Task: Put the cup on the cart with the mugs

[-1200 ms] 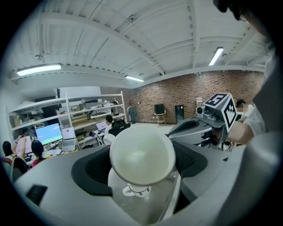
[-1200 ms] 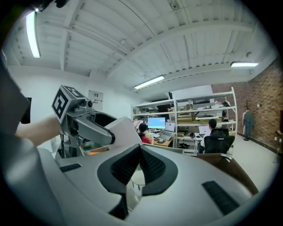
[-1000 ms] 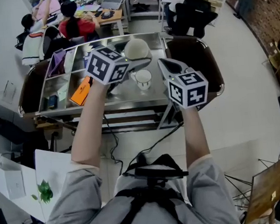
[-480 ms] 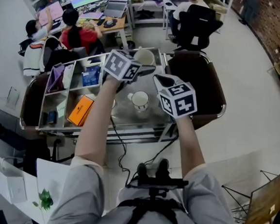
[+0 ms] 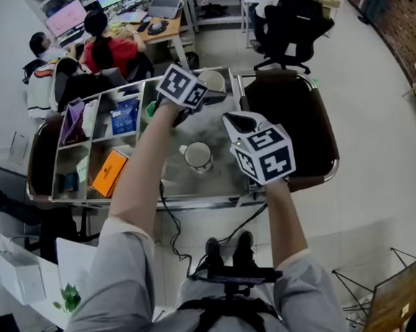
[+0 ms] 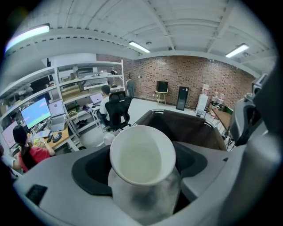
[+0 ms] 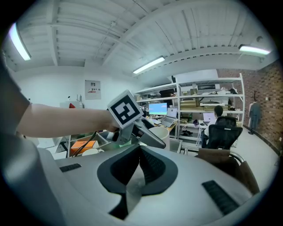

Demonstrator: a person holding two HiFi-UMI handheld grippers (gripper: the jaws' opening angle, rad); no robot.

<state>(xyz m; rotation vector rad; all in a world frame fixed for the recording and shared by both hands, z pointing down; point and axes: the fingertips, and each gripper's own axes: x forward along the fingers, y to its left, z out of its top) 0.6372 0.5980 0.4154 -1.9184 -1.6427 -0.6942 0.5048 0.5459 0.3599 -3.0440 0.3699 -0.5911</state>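
the left claw (image 5: 214, 87) is clamped on a white translucent cup (image 6: 142, 155), one dark pad against each side of its cloudy wall. the cup's round mouth opens back toward the claw's body. the cup sits right between the jaws, over the far side of a stainless steel cart (image 5: 212, 136) with a divided top. whether its base touches the metal i cannot tell.

nearer the person than this claw, on the open steel tray, stands a white ceramic mug (image 5: 197, 156). to the claw's left lie the compartments, with a blue packet (image 5: 124, 117) close by and a flat orange box (image 5: 109, 172) further off.

the right claw (image 7: 138, 155) has its jaws pressed together with nothing between them. it hangs beside the left one and nearer the person, its tip just right of the mug. past that tip, its own camera shows the left claw's marker cube and the cup.

a dark brown fabric bag (image 5: 298, 117) hangs on the cart's end, to the right of both claws.
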